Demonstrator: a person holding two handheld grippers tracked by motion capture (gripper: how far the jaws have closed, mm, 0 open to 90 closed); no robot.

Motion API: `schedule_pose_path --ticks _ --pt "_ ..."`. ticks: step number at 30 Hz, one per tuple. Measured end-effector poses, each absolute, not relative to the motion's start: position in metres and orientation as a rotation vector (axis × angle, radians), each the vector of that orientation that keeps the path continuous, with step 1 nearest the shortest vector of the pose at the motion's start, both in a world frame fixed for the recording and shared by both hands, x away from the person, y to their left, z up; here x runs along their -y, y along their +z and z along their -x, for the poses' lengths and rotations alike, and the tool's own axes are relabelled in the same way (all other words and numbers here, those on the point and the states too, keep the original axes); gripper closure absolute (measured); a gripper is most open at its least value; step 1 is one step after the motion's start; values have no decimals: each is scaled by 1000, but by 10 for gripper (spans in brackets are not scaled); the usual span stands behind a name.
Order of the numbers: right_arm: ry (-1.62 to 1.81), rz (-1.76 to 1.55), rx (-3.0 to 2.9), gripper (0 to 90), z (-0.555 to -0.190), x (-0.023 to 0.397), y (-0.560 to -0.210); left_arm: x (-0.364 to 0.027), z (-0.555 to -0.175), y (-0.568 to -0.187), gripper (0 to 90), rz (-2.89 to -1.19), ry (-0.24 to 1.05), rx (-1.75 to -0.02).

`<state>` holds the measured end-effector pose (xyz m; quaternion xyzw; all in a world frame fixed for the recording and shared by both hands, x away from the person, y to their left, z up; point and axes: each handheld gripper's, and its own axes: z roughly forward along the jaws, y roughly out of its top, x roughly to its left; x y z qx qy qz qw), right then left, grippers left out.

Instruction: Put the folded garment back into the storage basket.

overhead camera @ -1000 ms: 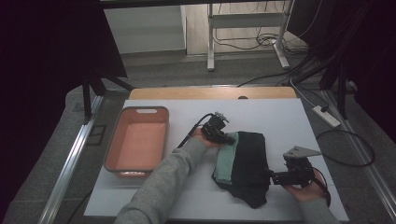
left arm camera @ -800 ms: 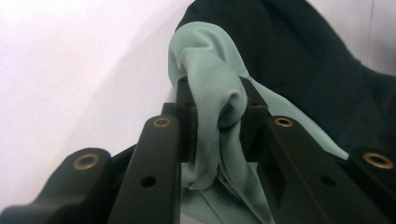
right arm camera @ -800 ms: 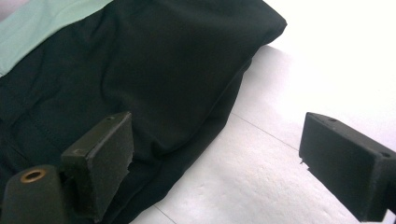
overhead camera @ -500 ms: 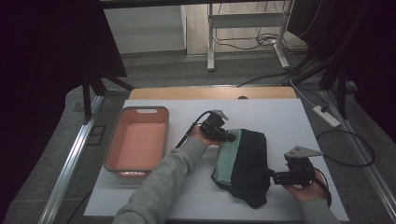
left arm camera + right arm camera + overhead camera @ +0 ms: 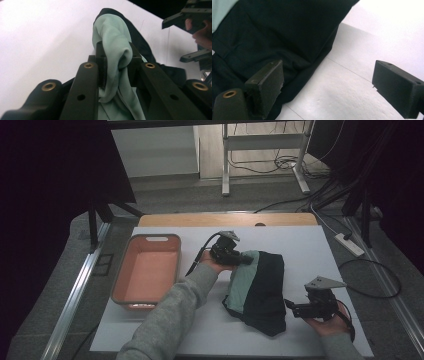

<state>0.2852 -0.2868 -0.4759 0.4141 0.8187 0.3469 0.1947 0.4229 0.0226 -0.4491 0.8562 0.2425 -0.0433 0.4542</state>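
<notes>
So the left gripper (image 5: 246,259) is clamped on the garment (image 5: 260,290), pinching a bunched fold of the mint-green lining (image 5: 113,50) at the far left corner of the pile, up at the end away from the person. From the left gripper view you can see the pale fabric squeezed tight between the two black jaws and spilling over the top of them, with the dark outer cloth trailing off behind it toward the right gripper. The jaws have just been closing the last bit on that fold, and they're together on it now.

The garment itself sits roughly mid-table on the white tabletop (image 5: 310,245), mostly black with that green strip showing along its left edge. It's a loose folded heap, near end pointing back at the person.

The right gripper (image 5: 291,307) is down at the near right side of the heap, jaws spread wide apart and holding nothing. In the right gripper view, the left pad (image 5: 268,83) is right up against the black hem, maybe just brushing it, can't quite tell, while the other pad (image 5: 397,87) hangs over bare table.

Off to the left, well apart from the cloth, there's an orange tray (image 5: 170,240).
</notes>
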Motion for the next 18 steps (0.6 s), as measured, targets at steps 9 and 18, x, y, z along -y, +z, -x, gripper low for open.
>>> schedule_pose_path --ticks 9,18 --pt "972 -1160 -2290 105 -285 287 -476 -30 -418 -432 776 -2068 -91 -582" --pt "976 -1161 -2285 105 -285 287 -475 -34 -413 -414 779 -2040 -66 -557"
